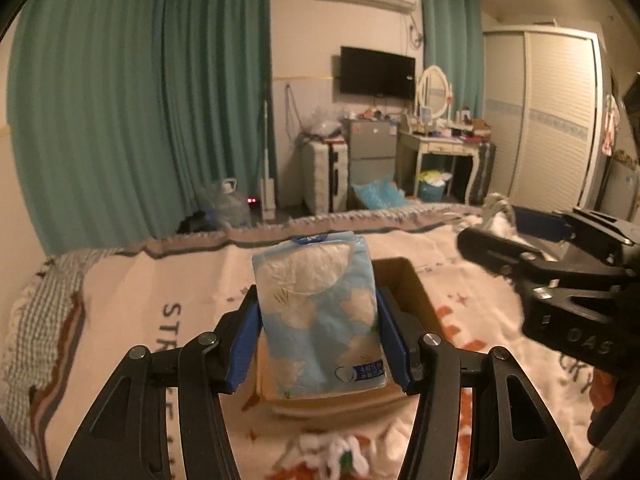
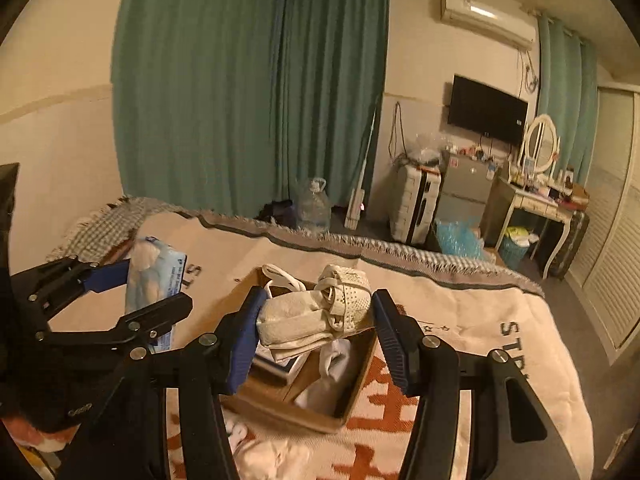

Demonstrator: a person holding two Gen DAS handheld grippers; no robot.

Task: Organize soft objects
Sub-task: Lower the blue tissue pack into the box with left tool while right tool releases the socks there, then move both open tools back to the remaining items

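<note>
Cardboard box (image 2: 316, 408) on the bed (image 2: 460, 320) sits directly below both loads. Right hand-held gripper (image 2: 316, 332) pinches a cream knit bundle (image 2: 316, 316), long axis across the jaws, over the box. Left hand-held gripper (image 1: 320, 320) clamps a glossy blue tissue pack (image 1: 320, 312) upright above the box's near end. Both equally near; straight drop likely.

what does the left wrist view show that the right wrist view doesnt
Only the left wrist view shows the tissue pack's floral front, clamped in the left claw, and the wardrobe fully.

Only the right wrist view shows the cream cloth bundle gripped by the right claw, and white fabric inside the cardboard box.

Both show the box, blanket, green curtains and TV.
</note>
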